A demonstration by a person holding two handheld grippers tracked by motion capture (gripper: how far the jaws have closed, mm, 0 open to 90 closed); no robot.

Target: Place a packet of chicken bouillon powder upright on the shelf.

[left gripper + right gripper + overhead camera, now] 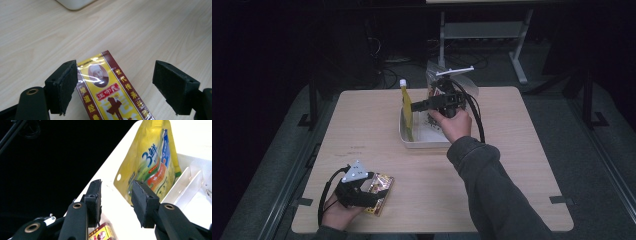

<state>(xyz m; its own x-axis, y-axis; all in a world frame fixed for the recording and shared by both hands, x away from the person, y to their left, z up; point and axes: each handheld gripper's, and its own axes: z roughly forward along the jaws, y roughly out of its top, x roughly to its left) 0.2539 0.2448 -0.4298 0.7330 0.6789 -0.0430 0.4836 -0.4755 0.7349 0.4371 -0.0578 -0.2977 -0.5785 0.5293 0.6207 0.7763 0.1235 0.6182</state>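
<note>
At the near left edge of the pale wooden table (pixel 522 165), your left hand (pixel 337 214) rests with the left gripper (pixel 373 198) over a red and yellow packet (pixel 110 92) lying flat on the wood; its jaws stand spread, one pad at the packet's edge and the other well clear, pressing nothing. Farther in, near the middle, your right hand (pixel 453 122) holds the right gripper (pixel 413 107) level above a white tray (pixel 424 142), its jaws partly apart with nothing between them, just beside the yellow pouch (pixel 152 157) that stands upright at the tray's left end. Clear bags stand at the tray's far side. Beyond the table lie grey floor, cables and a white table frame (pixel 517 47) in a dark room.
</note>
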